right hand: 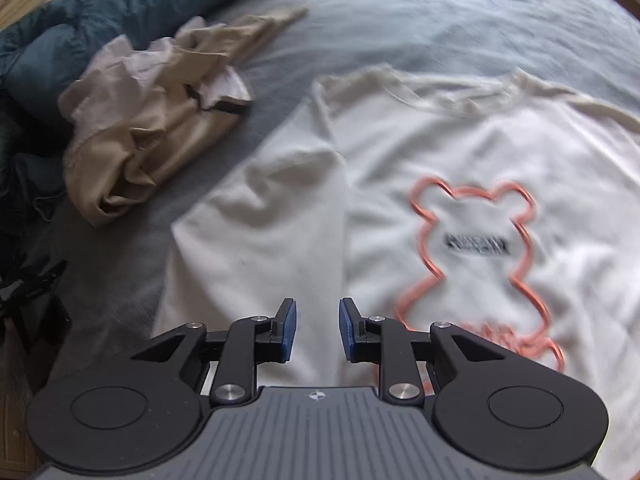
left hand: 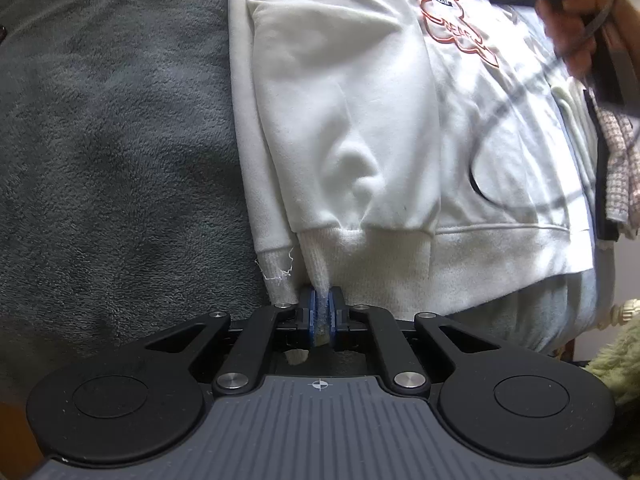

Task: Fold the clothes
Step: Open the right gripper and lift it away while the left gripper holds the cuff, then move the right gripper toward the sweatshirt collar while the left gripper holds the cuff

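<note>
A white sweatshirt with an orange bear outline on its chest lies flat on the bed, one sleeve folded in along the body. My left gripper is shut on the ribbed cuff of that sleeve, down by the hem. Over the sweatshirt, just left of the bear, my right gripper hangs open, with nothing between its blue pads. A hand holding that other gripper shows blurred at the top right of the left wrist view.
Grey fleece bedding covers the bed left of the sweatshirt. A crumpled beige garment lies at the upper left of the right wrist view, next to a dark blue quilt. A checked pink cloth hangs at the right edge.
</note>
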The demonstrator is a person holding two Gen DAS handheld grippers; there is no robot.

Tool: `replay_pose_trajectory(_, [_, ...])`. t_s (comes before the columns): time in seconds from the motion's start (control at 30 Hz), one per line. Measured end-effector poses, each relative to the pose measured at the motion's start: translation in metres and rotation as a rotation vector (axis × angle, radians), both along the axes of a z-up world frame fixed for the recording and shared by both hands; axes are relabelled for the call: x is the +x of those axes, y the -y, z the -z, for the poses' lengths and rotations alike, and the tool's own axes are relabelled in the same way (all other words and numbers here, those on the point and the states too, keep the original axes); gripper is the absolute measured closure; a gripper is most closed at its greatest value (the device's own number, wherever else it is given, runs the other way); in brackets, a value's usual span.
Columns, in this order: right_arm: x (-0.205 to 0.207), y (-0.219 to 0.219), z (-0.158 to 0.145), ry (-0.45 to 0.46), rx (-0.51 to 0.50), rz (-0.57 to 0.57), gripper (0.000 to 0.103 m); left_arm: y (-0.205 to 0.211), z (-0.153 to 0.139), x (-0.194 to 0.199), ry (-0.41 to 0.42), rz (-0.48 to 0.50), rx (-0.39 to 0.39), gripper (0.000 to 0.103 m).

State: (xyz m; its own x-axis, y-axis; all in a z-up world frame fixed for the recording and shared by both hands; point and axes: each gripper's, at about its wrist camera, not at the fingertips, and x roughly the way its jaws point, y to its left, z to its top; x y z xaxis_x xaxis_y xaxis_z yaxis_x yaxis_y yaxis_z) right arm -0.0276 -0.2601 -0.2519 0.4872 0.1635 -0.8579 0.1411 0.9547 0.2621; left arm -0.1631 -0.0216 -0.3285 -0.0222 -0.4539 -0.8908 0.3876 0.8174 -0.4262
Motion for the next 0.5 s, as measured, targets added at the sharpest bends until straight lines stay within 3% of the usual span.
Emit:
replay_pose_trajectory(0.1, [0.022, -0.025, -0.007, 0.033, -0.006, -0.098, 0.077, -0.016, -0.010, 0.010, -0.041, -0.017, -0.046, 0.086])
replay_pose_trajectory(0.23, [0.040, -0.066, -0.009, 0.070, -0.078, -0.238, 0.077, -0.057, -0.027, 0.041, -0.051, -0.122, -0.111, 0.084])
replay_pose_trajectory(0.37, [0.060, -0.101, -0.003, 0.107, -0.181, -0.378, 0.077, -0.066, -0.033, 0.097, 0.056, -0.163, -0.139, 0.084])
replay_pose_trajectory(0.5, [0.079, -0.122, 0.002, 0.135, -0.288, -0.453, 0.077, -0.042, -0.021, 0.162, 0.204, -0.188, -0.177, 0.084])
